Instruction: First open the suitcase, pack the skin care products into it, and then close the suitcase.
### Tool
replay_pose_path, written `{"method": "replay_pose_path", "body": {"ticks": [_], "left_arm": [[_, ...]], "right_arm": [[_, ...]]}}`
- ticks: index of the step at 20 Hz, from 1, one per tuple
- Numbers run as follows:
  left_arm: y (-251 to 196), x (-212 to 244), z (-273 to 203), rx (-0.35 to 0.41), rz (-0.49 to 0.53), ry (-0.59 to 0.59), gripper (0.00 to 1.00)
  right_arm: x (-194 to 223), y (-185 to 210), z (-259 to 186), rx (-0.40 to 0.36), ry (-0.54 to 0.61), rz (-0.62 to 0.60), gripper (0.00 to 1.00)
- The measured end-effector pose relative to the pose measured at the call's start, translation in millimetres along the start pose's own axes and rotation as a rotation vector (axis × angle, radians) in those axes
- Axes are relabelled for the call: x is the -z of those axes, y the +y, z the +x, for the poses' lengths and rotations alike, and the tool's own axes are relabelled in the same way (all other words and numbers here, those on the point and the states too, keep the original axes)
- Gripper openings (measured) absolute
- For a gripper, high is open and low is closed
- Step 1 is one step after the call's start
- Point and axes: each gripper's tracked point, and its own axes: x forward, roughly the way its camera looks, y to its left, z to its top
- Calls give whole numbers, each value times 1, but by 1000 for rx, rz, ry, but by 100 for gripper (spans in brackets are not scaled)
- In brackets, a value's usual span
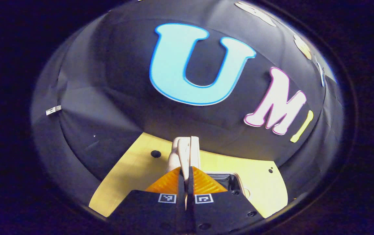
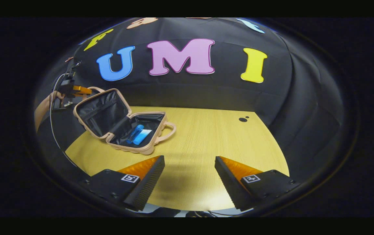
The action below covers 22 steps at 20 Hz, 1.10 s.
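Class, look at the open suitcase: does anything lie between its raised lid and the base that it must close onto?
Nothing visible does. The lid stands open, its handle pinched by the left gripper. The blue skin care products lie low inside the base, below its rim.

No readable text or labels

Suitcase [image 2: 121,122] stands open near the left edge of the worktop [image 2: 206,137], lid [image 2: 100,111] upright behind the base. Two skin care products [image 2: 138,134] lie side by side inside the base. Left tool [image 2: 84,90] grips the lid's handle [image 1: 185,151].
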Motion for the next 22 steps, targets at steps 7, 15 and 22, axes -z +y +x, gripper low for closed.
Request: {"method": "replay_pose_path", "body": {"ticks": [7, 15, 22], "left_arm": [[-182, 71, 24, 142, 28, 55, 6], [-248, 217, 88, 72, 168, 256, 7], [-270, 244, 95, 57, 133, 254, 33]], "right_arm": [[-25, -29, -26, 5, -135, -98, 93], [-16, -85, -54, 33, -168, -83, 97], [-11, -118, -58, 45, -175, -50, 97]]}}
